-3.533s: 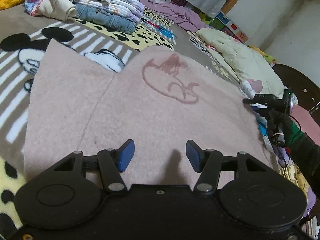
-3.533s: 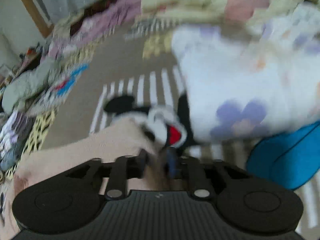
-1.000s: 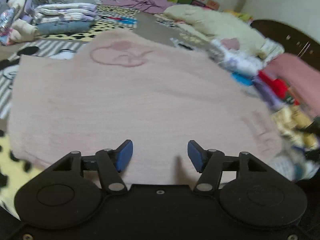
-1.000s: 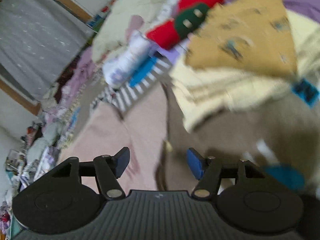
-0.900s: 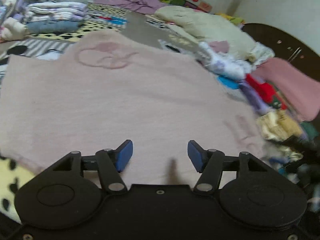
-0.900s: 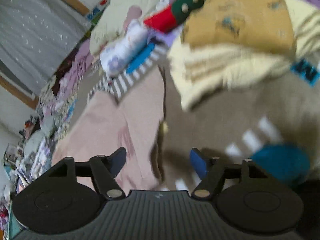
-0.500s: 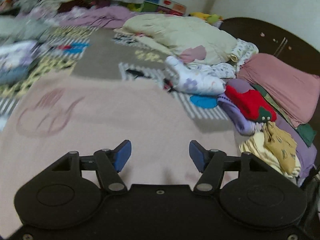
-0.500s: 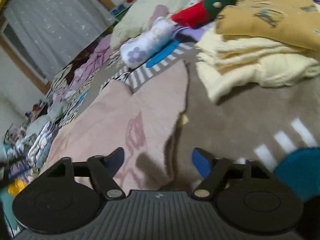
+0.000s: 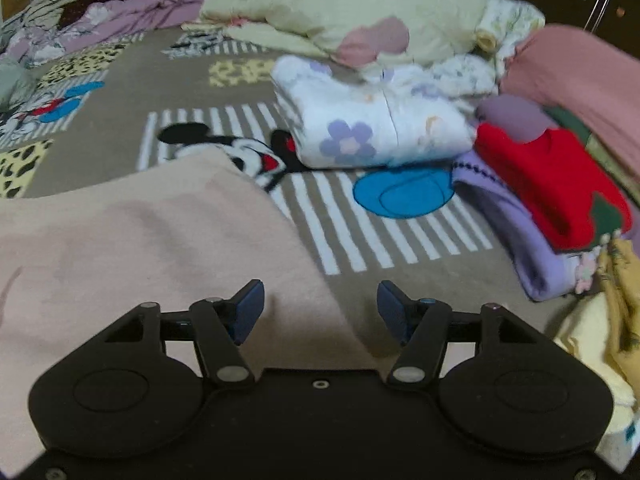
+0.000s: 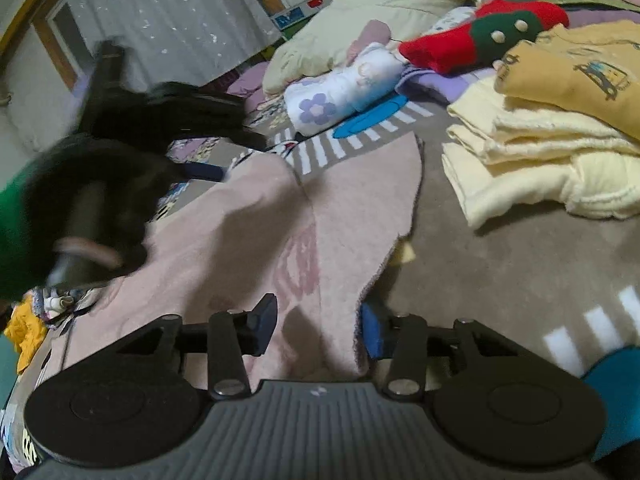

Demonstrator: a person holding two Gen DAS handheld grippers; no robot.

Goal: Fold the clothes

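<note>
pink top (image 10: 248, 232) lay flat on the rug (image 10: 520, 264) | its edge sat between the wide-open right gripper (image 10: 318, 328) | left gripper (image 9: 320, 306) wide open too, over its other side | right was nearer

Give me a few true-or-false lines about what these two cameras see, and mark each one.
1. The pink garment lies spread on the patterned blanket. True.
2. The left hand-held gripper is clamped on the red top. False: its jaws stand open and empty, and the red top lies apart on the purple garment.
3. An edge of the pink garment sits between the open jaws of the right hand-held gripper. True.
4. The flowered white bundle is unfolded flat. False: it is a folded bundle.
5. The mustard top rests on pale yellow folded clothes. True.
</note>
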